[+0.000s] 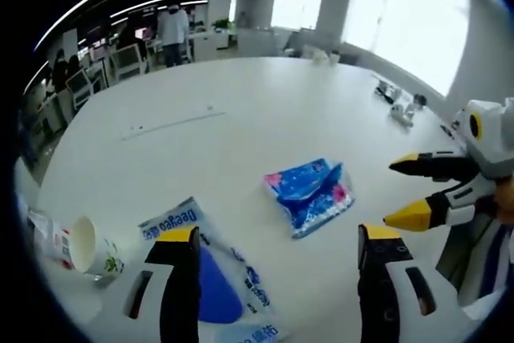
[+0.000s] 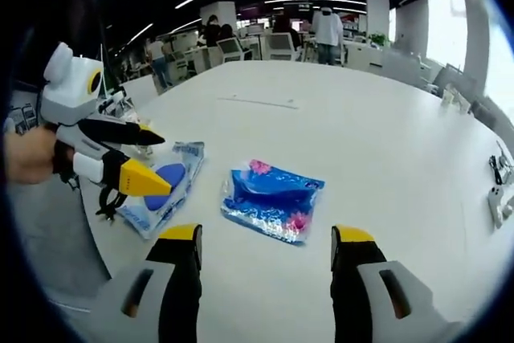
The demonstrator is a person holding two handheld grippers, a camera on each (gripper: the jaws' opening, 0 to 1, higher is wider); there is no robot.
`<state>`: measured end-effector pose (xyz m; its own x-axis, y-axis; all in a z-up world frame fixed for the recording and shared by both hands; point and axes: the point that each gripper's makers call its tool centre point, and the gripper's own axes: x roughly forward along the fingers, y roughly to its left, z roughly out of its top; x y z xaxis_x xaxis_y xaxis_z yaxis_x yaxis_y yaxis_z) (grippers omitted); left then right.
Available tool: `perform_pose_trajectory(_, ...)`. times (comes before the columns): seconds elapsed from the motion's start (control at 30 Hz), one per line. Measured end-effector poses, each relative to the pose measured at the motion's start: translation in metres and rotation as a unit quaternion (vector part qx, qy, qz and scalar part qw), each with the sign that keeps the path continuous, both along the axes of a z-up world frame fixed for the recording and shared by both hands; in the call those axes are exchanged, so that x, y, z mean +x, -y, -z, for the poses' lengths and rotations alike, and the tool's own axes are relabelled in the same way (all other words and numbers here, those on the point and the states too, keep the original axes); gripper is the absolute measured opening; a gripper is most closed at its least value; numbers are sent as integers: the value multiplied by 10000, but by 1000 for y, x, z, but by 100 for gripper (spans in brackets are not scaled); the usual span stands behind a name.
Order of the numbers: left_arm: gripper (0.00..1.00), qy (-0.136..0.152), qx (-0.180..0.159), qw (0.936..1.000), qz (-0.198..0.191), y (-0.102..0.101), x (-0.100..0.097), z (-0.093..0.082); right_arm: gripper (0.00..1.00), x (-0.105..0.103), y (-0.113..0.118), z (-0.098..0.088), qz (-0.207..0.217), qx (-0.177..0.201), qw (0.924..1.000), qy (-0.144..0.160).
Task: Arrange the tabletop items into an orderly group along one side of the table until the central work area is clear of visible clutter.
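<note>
Two open, empty claws, left (image 1: 277, 238) and right (image 2: 265, 238), hover over the white table (image 1: 241, 118). A blue-pink packet (image 1: 309, 194) lies between them; the clear blue-printed pouch (image 1: 217, 271) is partly hidden behind the left claw.

Blue packet (image 2: 271, 202) ahead of right gripper (image 2: 267, 240); fingers apart, empty.

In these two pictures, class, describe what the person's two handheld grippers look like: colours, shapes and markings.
Both look alike. The left gripper has two broad jaws, black with grey-white sides, each with a slot and a yellow tip. The right gripper has the same black jaws and yellow tips. Seen side-on, its jaws taper to points from a white body marked with a yellow ring. A dark cable loop hangs below the left gripper. A hand grips it.
</note>
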<state>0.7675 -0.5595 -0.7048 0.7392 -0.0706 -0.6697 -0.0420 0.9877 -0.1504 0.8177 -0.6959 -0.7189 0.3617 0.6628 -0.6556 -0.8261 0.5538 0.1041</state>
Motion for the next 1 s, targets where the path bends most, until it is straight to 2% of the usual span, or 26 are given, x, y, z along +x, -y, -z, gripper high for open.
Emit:
perform_pose_trajectory(0.57, 74, 31, -4, 9999, 119, -17, -2, -2, 61, -20, 4, -4, 398, 131, 9991, -117)
perform_pose_trajectory(0.63, 74, 14, -18, 9999, 132, -19, -2, -1, 61, -21, 5, -4, 486, 204, 9983, -232)
perform_pose_trajectory(0.67, 74, 1, -37, 9999, 156, -19, -3, 1, 61, -23, 3, -6, 657, 394, 9963, -381)
perform_pose_trajectory(0.73, 74, -33, -29, 9998, 180, -21, -5, 3, 60, -26, 2, -9, 700, 533, 9953, -411)
perform_pose_trajectory(0.83, 74, -60, -14, 9998, 198, -24, -8, 4, 60, -30, 0, -7, 646, 418, 9965, -325)
perform_pose_trajectory(0.93, 74, -62, -35, 9997, 214, -29, -8, 3, 58, -32, -1, -10, 839, 612, 9935, -469)
perform_pose_trajectory(1.0, 74, -89, -63, 9997, 225, -34, -8, 2, 58, -32, -1, -11, 876, 625, 9931, -462)
